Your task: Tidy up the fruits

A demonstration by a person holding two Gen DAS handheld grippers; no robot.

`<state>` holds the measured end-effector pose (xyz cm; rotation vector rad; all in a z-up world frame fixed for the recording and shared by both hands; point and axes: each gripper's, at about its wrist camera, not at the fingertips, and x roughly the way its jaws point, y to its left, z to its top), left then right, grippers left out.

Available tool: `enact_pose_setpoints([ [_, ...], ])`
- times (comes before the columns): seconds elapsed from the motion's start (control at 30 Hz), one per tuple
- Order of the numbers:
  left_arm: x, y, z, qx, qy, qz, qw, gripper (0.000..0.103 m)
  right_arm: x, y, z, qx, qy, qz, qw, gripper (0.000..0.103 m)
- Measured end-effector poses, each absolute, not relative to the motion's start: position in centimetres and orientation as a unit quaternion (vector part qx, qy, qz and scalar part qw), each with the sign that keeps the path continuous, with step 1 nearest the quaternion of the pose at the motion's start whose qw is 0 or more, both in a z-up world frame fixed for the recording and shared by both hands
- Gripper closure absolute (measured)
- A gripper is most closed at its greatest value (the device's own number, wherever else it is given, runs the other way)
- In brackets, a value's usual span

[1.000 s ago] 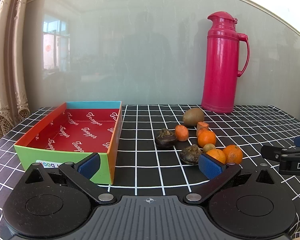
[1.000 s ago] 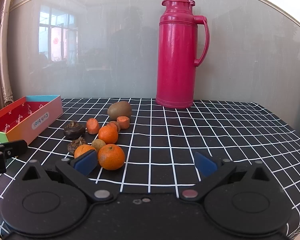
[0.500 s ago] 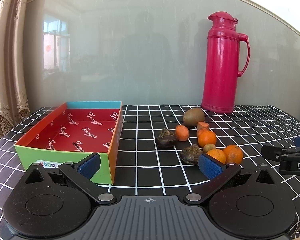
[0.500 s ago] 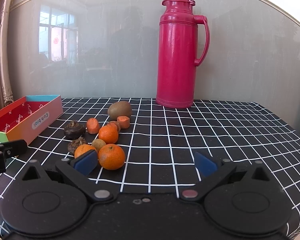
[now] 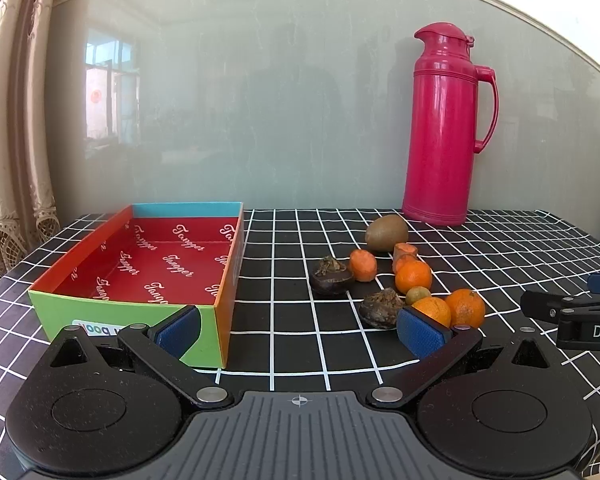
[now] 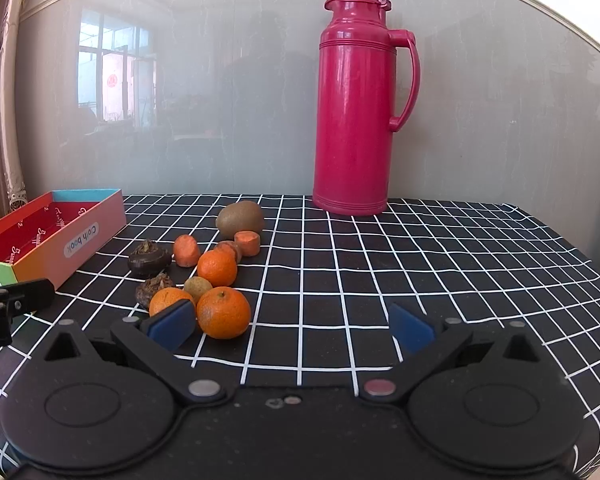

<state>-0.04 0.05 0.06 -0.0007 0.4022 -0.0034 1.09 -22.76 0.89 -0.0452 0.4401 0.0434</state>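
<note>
A cluster of produce lies mid-table: a kiwi [image 5: 386,232], carrot pieces [image 5: 363,265], tangerines [image 5: 413,277], a small green fruit [image 5: 417,294] and two dark water chestnuts [image 5: 331,276]. A shallow box with a red inside [image 5: 156,264] stands to their left. My left gripper [image 5: 300,330] is open, low at the table's near edge, its right pad in front of a tangerine [image 5: 434,309]. In the right wrist view the same fruits appear, with the nearest tangerine [image 6: 223,312] beside the left pad. My right gripper [image 6: 291,326] is open and holds nothing.
A tall pink thermos [image 5: 444,128] stands at the back right, against a glass panel. The black checked tablecloth [image 6: 420,264] lies bare right of the fruits. A curtain [image 5: 12,120] hangs at the far left. The right gripper's side [image 5: 572,316] shows at the left view's right edge.
</note>
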Motion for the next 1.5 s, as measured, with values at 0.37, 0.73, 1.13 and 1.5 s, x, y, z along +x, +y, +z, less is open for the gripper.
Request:
enact_pose_setpoints([
  [0.37,0.2,-0.5,0.0,0.004,0.208,-0.012,0.978,0.000,1.1,-23.1,0.9,-0.021,0.217,0.015,0.976,0.000],
  [0.73,1.5,-1.8,-0.3,-0.020,0.224,-0.026,0.974,0.000,1.1,-24.8,1.0,-0.004,0.217,-0.009,0.976,0.000],
  [1.13,5.2,-5.6,-2.3,-0.017,0.271,-0.073,0.960,0.000,2.6,-27.9,1.9,0.028,0.209,-0.064,0.976,0.000],
  [1.5,7.5,-7.9,-3.3,-0.003,0.300,-0.087,0.950,0.037,4.3,-29.5,1.8,0.050,0.210,-0.095,0.972,0.000],
])
